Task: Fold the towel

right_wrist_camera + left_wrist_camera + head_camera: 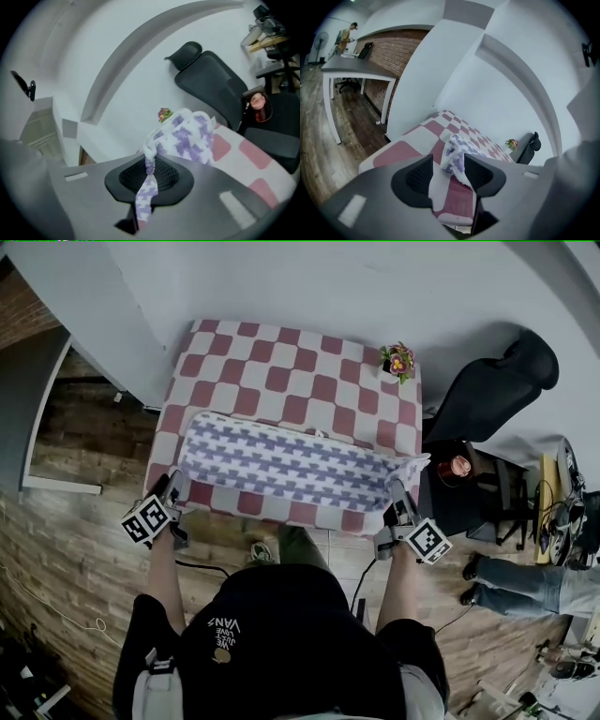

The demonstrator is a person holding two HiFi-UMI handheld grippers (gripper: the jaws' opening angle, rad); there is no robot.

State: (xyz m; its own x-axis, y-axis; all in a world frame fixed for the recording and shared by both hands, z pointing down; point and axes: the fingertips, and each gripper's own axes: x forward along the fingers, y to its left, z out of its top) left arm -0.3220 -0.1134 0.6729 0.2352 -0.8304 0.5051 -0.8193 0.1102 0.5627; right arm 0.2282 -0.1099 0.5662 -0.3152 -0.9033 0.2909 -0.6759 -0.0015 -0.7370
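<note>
The white towel with a purple woven pattern (291, 465) lies as a long band across the near half of the table under a red-and-white checked cloth (281, 357), its long edge close to the table's near edge.

The right gripper (149, 164) is at the table's near right corner. Its jaws are clamped together on the towel's corner, with a strip of fabric hanging below the pads and the rest bunched and lifted above them. The left gripper (447, 164) is at the table's near left corner. Its jaws stand apart, and the towel's other corner lies between them, not pinched.

The likely trouble is this imbalance. With only one corner held, a pull from the right side would probably drag the whole band askew across the table, so the edges would not meet. The free left corner lies near the table's edge and could slide off it. If the left jaws close off-centre, they may catch only one layer, or pinch the checked cloth along with the towel.

A small pot (397, 362) at the table's far right corner holds pink and yellow flowers, and a wide sweep of fabric could tip it. Just beyond the table's right side, on a dark stand, is a reddish jar (457, 466) whose contents cannot be made out.
</note>
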